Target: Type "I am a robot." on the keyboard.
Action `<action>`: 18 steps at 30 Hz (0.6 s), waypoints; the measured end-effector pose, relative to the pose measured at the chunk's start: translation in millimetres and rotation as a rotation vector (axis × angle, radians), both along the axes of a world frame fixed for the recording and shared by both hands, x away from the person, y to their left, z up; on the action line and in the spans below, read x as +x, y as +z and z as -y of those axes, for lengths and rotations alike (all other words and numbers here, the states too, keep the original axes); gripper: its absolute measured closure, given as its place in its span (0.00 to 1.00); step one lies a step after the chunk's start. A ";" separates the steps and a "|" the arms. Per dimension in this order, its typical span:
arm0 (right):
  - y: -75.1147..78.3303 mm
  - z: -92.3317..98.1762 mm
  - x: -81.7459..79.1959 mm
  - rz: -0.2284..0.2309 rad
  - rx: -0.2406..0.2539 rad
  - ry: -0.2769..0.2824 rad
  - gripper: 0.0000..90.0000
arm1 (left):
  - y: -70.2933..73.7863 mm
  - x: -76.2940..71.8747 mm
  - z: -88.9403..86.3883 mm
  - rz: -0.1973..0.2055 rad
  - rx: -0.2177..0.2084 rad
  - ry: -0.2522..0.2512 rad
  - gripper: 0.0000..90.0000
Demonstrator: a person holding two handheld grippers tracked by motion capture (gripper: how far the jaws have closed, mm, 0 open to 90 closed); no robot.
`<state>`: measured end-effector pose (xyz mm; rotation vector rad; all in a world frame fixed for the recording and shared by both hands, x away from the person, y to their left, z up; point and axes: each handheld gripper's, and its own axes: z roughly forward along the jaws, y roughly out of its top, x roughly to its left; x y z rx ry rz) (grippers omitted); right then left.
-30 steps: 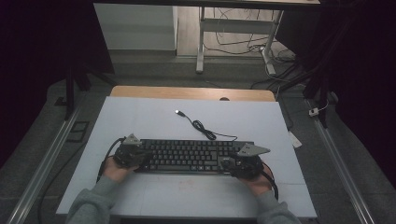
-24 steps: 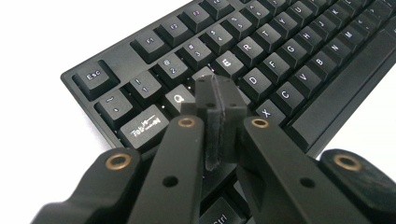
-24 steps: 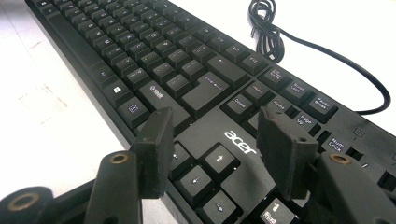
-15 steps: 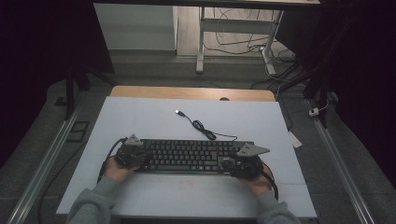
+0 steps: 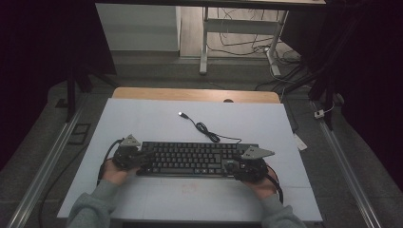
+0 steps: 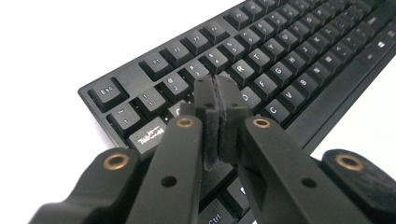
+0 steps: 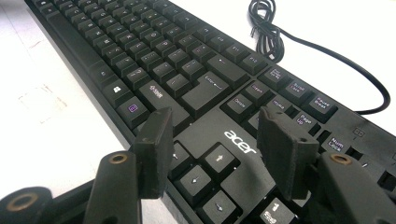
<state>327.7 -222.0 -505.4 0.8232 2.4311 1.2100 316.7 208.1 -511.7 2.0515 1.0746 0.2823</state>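
While over the black keyboard lying mid-counter, cable trailing away: left gripper jaws clenched on nothing above letter keys, right gripper jaws released above arrow keys.

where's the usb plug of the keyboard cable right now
In the high view the usb plug lies on the white table, beyond the keyboard, around its middle, apart from it.

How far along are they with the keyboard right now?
Done: black Acer keyboard lies flat on the white table, its cable unplugged. In hand: shut left tool over the number-row keys, open right tool above the arrow keys. Left: can't tell.
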 end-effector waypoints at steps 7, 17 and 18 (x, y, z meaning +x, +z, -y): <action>-0.1 0.4 0.3 0.000 -0.002 -0.002 0.52 | 4.4 -2.0 -4.8 0.017 -0.033 0.018 0.74; -0.5 0.5 0.6 -0.002 -0.005 -0.004 0.52 | 6.8 -3.3 -4.3 0.021 -0.041 0.028 0.52; -0.5 0.7 0.8 -0.002 -0.005 -0.004 0.52 | 7.3 -3.6 -4.2 0.022 -0.043 0.027 0.51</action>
